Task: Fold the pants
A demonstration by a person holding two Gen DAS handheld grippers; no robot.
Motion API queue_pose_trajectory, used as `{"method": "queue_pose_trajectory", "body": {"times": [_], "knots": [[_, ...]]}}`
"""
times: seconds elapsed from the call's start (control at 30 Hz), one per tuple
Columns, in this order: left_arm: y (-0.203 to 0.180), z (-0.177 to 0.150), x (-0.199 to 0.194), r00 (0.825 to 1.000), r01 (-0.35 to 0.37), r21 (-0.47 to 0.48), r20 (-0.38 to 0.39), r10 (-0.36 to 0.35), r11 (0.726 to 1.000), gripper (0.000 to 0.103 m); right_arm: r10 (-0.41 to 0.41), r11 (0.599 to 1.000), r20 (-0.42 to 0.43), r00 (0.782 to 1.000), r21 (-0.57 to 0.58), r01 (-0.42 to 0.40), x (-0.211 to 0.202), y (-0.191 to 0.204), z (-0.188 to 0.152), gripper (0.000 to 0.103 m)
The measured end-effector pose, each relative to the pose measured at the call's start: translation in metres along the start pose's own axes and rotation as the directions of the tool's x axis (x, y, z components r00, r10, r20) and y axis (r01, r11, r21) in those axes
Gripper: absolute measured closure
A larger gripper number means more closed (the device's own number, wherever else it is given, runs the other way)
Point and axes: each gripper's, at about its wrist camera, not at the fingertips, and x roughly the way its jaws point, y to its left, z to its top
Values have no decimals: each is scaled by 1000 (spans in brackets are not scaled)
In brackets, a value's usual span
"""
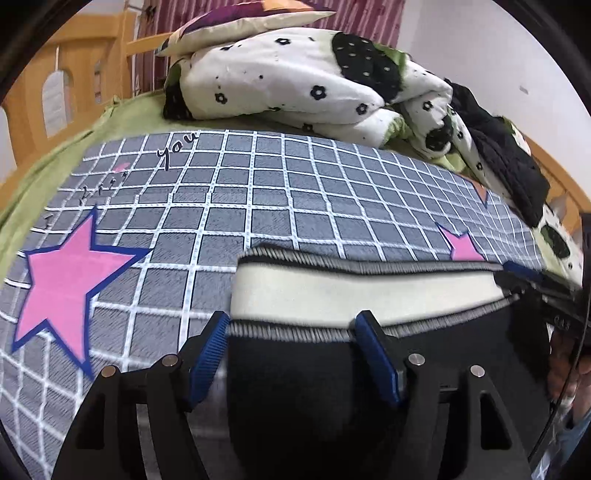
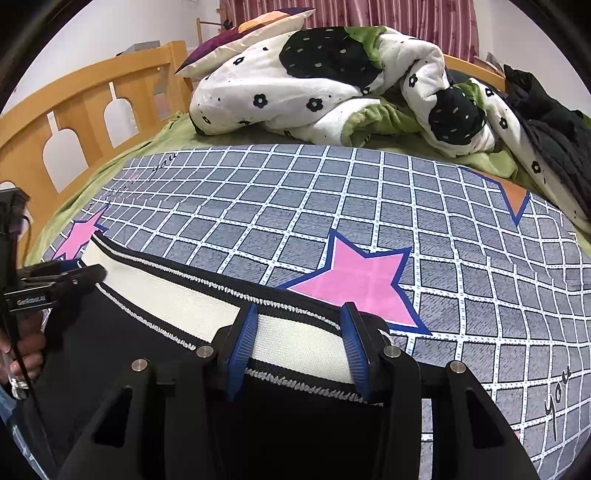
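Note:
Black pants (image 1: 295,387) with a wide cream waistband (image 1: 362,291) lie flat on the grey checked bedsheet (image 1: 258,192). My left gripper (image 1: 293,325) is open, its blue pads either side of the waistband's left end, just above the cloth. My right gripper (image 2: 301,321) is open over the waistband's right end (image 2: 299,343) on the pants (image 2: 110,350). Each gripper shows at the edge of the other's view: the right one in the left wrist view (image 1: 524,277), the left one in the right wrist view (image 2: 62,273).
A crumpled white flowered quilt (image 2: 314,88) and a pillow (image 2: 251,33) lie at the head of the bed. Dark clothing (image 2: 546,122) is piled at the right. A wooden bed rail (image 2: 85,107) runs along the left. Pink stars (image 2: 365,280) mark the sheet.

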Motion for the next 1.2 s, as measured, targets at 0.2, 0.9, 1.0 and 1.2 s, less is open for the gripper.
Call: {"method": "queue_pose_trajectory", "body": {"times": [0.2, 0.9, 1.0, 1.2], "knots": [[-7, -39, -28, 996, 10, 47, -93, -6, 999, 34, -1, 1000, -17, 1000, 10, 1, -38, -2, -22, 55], [-40, -186, -127, 975, -180, 358, -58, 214, 916, 36, 67, 976, -53, 996, 210, -54, -132, 15, -139, 54], [-52, -180, -118, 972, -207, 376, -29, 234, 903, 39, 74, 976, -48, 996, 207, -63, -133, 18, -140, 54], [-50, -183, -122, 989, -131, 346, -24, 149, 929, 74, 51, 985, -50, 997, 166, -42, -130, 24, -141, 54]]}}
